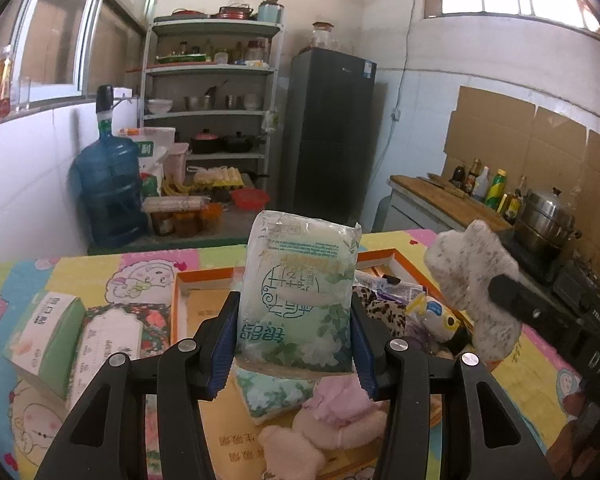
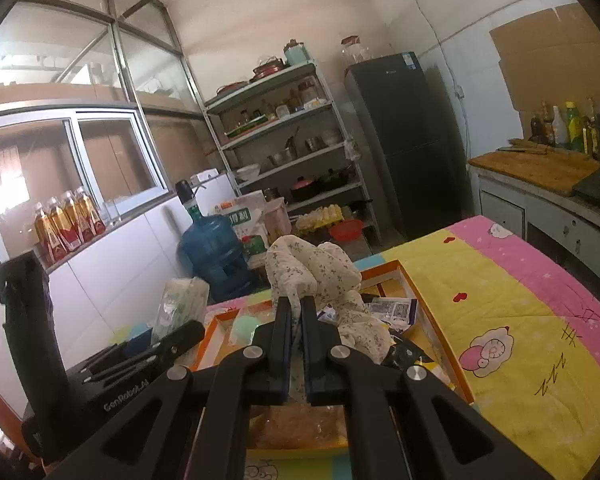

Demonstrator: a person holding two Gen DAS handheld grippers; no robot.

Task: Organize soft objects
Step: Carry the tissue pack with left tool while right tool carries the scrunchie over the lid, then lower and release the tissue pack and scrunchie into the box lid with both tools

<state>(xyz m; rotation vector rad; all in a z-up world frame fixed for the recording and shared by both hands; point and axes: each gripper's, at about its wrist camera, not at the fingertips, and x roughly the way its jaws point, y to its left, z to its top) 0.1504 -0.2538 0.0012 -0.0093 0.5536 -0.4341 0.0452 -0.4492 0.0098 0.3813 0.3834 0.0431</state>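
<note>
Your left gripper has its fingers clamped on the tissue pack, lifted above the orange tray at the counter's middle. Your right gripper pinches the floral cloth over the same tray. Neither is placed yet; plush pieces and two tissue boxes near the left edge look unsorted.

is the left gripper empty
No, the left gripper is shut on a tissue pack, held upright between its fingers above the table.
</note>
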